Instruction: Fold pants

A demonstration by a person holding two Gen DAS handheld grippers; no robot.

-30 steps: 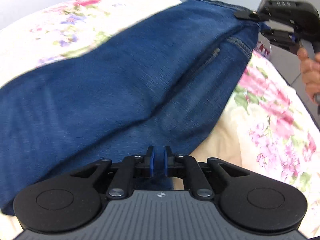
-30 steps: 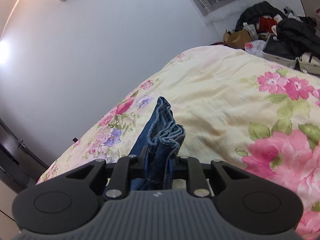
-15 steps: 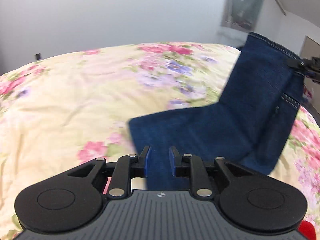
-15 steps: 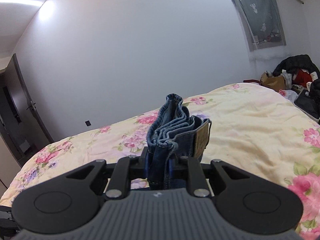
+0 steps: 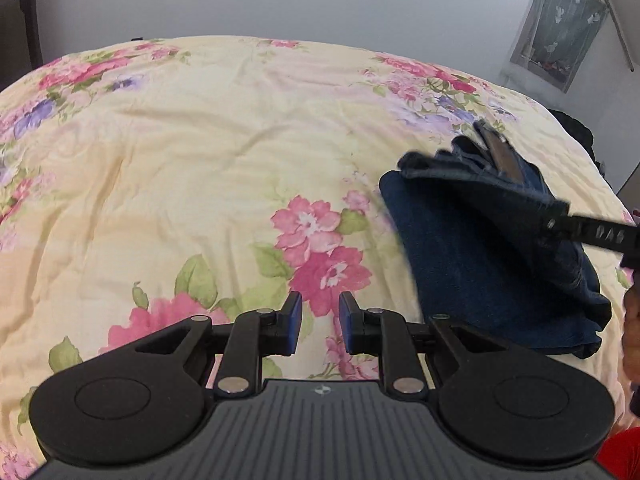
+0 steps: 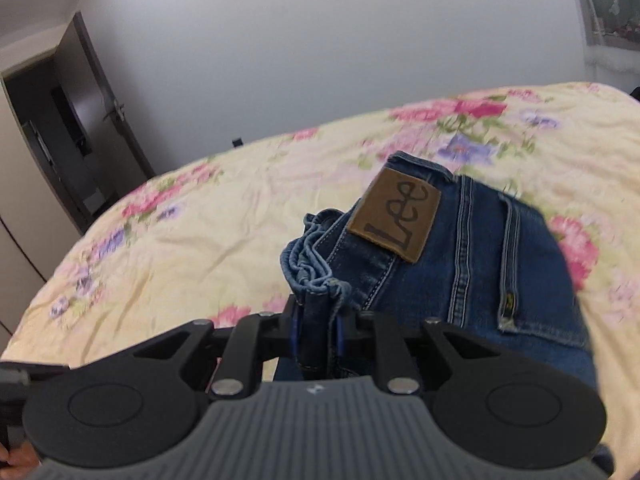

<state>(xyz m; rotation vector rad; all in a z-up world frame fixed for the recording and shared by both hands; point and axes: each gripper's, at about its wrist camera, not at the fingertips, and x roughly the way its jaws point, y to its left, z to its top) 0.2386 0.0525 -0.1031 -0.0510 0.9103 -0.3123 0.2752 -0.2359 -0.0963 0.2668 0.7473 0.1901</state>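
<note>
The blue jeans point(image 5: 480, 248) lie folded into a thick bundle on the right side of the floral bedspread point(image 5: 200, 152). My right gripper point(image 6: 317, 334) is shut on the bunched waistband of the jeans point(image 6: 460, 264), with the brown Lee patch point(image 6: 396, 216) facing up; its arm reaches over the bundle in the left wrist view point(image 5: 596, 232). My left gripper point(image 5: 320, 326) is open and empty, hovering over the bedspread to the left of the jeans.
A grey wall and a dark doorway point(image 6: 60, 152) stand behind the bed. A curtained window point(image 5: 560, 24) is at the far right. A dark pile of clothes point(image 5: 576, 132) lies beyond the bed's right edge.
My left gripper let go of the jeans, opened and moved off to the left. My right gripper swung the held waistband over and down onto the rest of the jeans, making a folded bundle.
</note>
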